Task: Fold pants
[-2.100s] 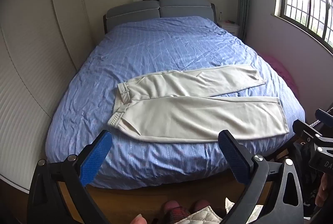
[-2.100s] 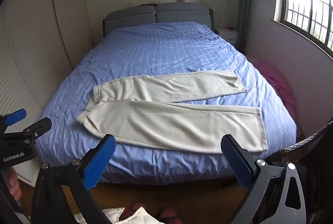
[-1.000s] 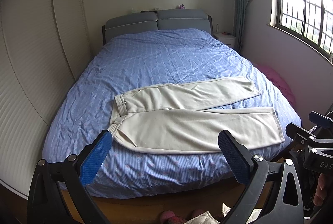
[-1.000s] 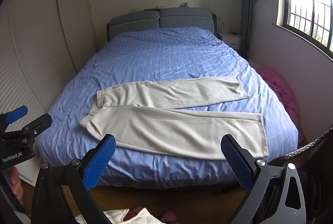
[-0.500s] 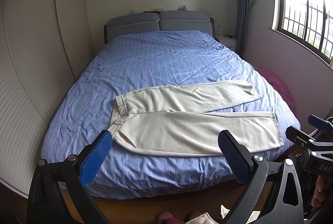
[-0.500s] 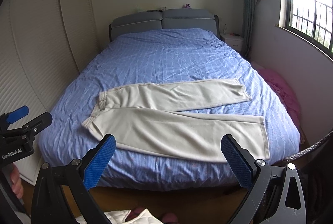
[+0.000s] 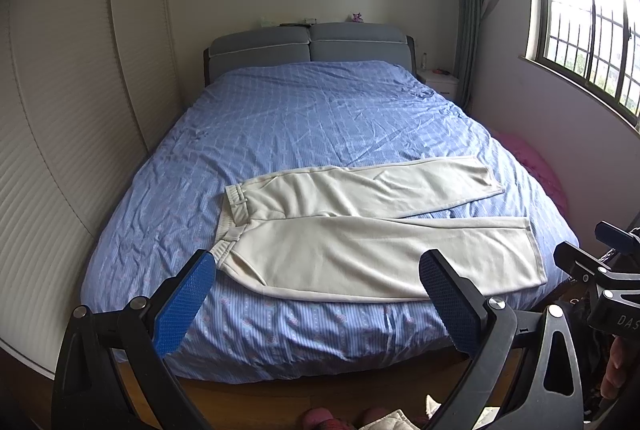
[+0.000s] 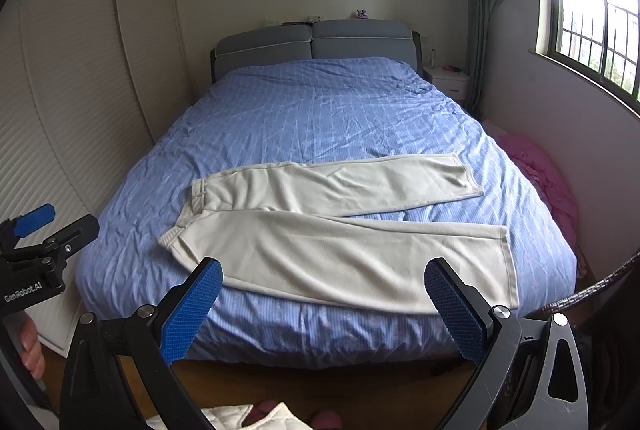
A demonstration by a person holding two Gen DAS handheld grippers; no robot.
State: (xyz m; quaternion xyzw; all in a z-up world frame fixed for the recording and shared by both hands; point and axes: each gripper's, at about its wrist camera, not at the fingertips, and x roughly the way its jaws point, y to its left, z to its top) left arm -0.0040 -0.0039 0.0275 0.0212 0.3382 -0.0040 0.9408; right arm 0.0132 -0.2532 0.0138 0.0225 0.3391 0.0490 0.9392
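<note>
Left wrist view shows the left gripper (image 7: pixel 316 294) spread wide and holding nothing, its blue ribbed pads short of the foot of the bed with the blue checked cover (image 7: pixel 320 118). On that cover, near the foot edge, lie the cream-coloured fabric pants (image 7: pixel 360 230), flat and unfolded, waistband toward the bed's left side and both legs running toward its right, the farther leg angled slightly away from the nearer one. At this view's right edge the black body of the right gripper shows, held beside the bed's right corner.

From the right wrist view, the right gripper (image 8: pixel 324 294) is likewise fully open and empty, off the foot of the bed. Only this view shows the left gripper's blue-tipped black frame and a fingertip at the left edge, and more of the pink bundle (image 8: pixel 540 170) on the floor to the bed's right.

Compared with two seconds ago, both cameras have drawn back and tilted up; the pants have not moved on the bed.
</note>
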